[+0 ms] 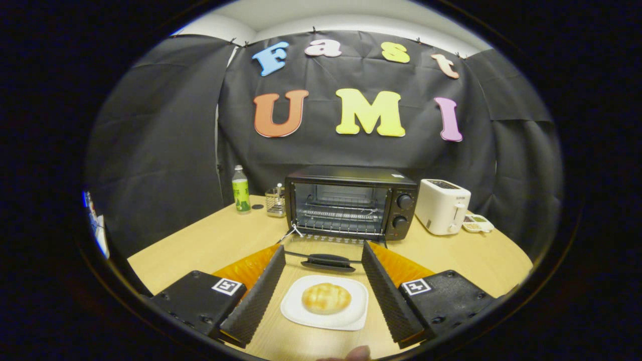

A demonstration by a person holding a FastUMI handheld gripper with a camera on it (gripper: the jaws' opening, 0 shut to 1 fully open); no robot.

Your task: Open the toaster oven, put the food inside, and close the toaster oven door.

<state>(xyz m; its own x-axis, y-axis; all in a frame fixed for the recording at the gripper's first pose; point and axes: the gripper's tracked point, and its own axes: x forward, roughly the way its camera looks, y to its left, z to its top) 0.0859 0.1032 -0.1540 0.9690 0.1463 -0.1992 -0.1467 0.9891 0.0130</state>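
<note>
Toaster oven: black, upright at the back of the bench, two knobs on its right side. Door: open, folded down flat, handle facing forward. Wire rack visible inside. Bun: golden, round, resting on a white plate just ahead of the door.

Your gripper is spread wide, nothing pinched; the plate with the bun lies in the gap between the fingers with spare room on each side. Just ahead, the oven door lies folded down flat, its handle towards you, so the mouth is open and the rack inside is bare. To the oven's right a toaster stands near, a small dish beyond it. To its left sit a caddy and a bottle. Bare counter flanks the door on both sides.
</note>
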